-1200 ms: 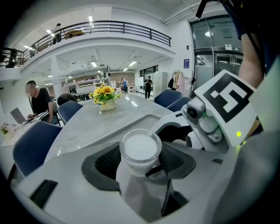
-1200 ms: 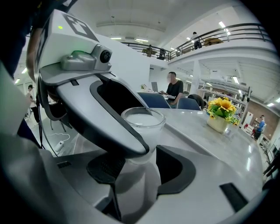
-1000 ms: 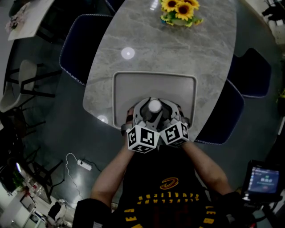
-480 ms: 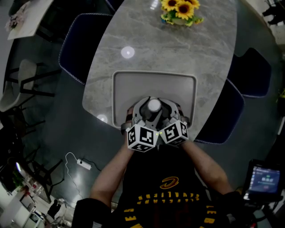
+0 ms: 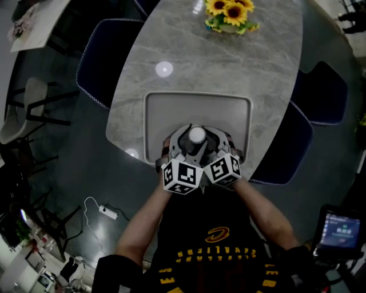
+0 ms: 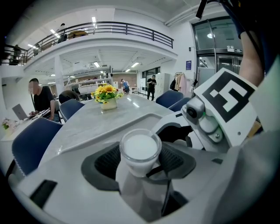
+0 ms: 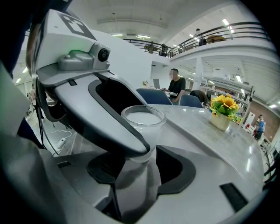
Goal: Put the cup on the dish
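A small clear cup (image 5: 197, 135) filled with something white hangs over the near edge of the grey dish (image 5: 171, 111), a rounded rectangular tray on the marble table. My left gripper (image 5: 189, 141) and right gripper (image 5: 207, 141) press together around it, both shut on the cup. In the left gripper view the cup (image 6: 140, 148) sits upright between the dark pads (image 6: 107, 162), and the right gripper's body (image 6: 218, 113) crowds in from the right. The right gripper view shows the cup (image 7: 143, 119) between its own pads (image 7: 177, 168), partly hidden by the left gripper's finger (image 7: 113, 118).
A pot of sunflowers (image 5: 231, 14) stands at the table's far end. Blue chairs (image 5: 106, 54) (image 5: 320, 94) flank the table. A lit screen (image 5: 337, 232) is at the lower right. A power strip (image 5: 107, 212) lies on the floor at the left.
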Demonstrator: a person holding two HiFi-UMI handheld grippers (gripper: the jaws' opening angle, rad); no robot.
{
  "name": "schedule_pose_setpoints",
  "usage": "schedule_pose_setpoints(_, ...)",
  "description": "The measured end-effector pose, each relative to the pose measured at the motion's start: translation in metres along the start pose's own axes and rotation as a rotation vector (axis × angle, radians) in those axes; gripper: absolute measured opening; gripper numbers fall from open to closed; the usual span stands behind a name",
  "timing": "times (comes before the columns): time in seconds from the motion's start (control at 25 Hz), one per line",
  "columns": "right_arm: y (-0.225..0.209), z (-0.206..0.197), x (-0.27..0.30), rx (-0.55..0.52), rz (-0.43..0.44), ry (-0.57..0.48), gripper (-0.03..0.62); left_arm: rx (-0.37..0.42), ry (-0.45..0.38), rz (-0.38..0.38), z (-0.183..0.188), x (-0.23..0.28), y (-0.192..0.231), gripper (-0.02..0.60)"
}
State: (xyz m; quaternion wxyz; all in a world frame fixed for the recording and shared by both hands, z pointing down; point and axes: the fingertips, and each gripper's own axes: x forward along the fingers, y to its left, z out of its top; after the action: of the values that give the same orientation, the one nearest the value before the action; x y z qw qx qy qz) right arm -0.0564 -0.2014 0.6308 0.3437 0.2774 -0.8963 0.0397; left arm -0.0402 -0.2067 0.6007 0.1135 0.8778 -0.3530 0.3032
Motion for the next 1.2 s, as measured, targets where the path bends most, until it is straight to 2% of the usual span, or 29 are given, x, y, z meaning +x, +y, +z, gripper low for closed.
schedule_pose_setpoints(0.2, -0.004, 0.002, 0.000, 0.009, -0.015, 0.003, 0.224, -0.013, -0.018, 0.015, 0.001, 0.000, 0.001, 0.268)
schedule_pose_setpoints(0.4, -0.005, 0.000, -0.004, 0.010, -0.021, 0.003, 0.224, -0.074, -0.024, 0.015, -0.001, 0.001, 0.001, 0.268)
schedule_pose_setpoints(0.72, 0.000, 0.003, -0.022, 0.023, -0.027, -0.004, 0.224, -0.112, -0.032, 0.013, -0.001, -0.020, -0.006, 0.268)
schedule_pose_setpoints(1.04, 0.004, -0.002, -0.049, 0.091, 0.005, -0.041, 0.221, -0.254, -0.038, 0.048, -0.003, -0.047, -0.009, 0.268)
schedule_pose_setpoints(1.16, 0.006, 0.001, -0.067, 0.167, 0.014, -0.084, 0.068, -0.305, -0.072, 0.070, 0.001, -0.062, -0.014, 0.261)
schedule_pose_setpoints(1.2, 0.007, 0.002, -0.073, 0.199, 0.018, -0.098, 0.036, -0.325, -0.087, 0.079, 0.002, -0.067, -0.016, 0.203)
